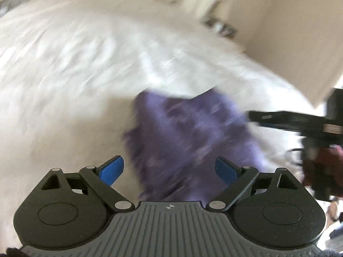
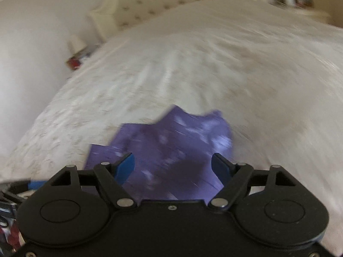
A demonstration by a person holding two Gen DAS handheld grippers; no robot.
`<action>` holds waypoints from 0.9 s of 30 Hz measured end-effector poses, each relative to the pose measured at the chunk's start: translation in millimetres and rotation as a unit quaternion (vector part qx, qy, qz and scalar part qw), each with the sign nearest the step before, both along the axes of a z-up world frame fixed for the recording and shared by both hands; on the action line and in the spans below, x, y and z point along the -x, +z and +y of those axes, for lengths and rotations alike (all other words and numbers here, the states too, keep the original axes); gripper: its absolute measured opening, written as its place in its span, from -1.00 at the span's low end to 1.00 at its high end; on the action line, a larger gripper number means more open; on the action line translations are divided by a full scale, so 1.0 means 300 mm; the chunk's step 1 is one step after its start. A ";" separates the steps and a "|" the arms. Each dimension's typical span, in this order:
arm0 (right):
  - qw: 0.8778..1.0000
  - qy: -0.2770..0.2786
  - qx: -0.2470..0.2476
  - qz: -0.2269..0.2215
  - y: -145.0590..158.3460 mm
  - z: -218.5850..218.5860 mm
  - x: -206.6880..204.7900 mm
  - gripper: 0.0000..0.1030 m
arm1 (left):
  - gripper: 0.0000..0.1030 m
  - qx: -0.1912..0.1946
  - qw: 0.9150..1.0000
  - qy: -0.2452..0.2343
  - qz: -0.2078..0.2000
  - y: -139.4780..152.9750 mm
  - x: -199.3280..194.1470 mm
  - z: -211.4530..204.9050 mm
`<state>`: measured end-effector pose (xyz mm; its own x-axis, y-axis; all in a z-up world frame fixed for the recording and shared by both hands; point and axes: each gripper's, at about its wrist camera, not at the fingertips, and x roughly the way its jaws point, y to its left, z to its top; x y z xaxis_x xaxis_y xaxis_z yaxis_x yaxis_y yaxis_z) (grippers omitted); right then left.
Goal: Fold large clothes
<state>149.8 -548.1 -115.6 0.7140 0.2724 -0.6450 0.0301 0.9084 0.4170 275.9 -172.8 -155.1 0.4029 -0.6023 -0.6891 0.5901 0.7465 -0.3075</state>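
Left wrist alone shows right gripper (image 1: 253,115) beside purple garment (image 1: 184,139).

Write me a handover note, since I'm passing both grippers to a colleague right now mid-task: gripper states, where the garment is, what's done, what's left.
Left gripper: open, holding nothing, above the near end of the purple garment.
Right gripper: open, empty, also over the garment.
Garment: lies bunched on the white bedspread, near the foot of the bed; headboard at the far end.
Done: no neat fold visible; the pictures are motion-blurred, so fine detail is unclear.
Left: grasp the cloth, spread it flat, then fold it.
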 end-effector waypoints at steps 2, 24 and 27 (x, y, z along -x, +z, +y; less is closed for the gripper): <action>0.999 0.032 0.003 -0.008 0.003 0.028 -0.045 0.56 | 0.80 0.021 0.999 -0.029 -0.008 0.015 -0.004 -0.047; 0.996 0.050 0.063 0.037 -0.075 0.053 -0.274 0.53 | 0.83 -0.057 0.991 0.093 0.075 -0.160 -0.097 0.066; 0.999 0.034 0.034 0.011 -0.018 0.043 -0.177 0.53 | 0.83 -0.059 0.993 0.100 0.038 -0.081 -0.052 0.106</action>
<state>202.8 -535.2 -120.9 0.6808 0.2747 -0.6790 -0.0247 0.9351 0.3535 291.5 -140.9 -179.5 0.4511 -0.4291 -0.7825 0.4045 0.8799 -0.2493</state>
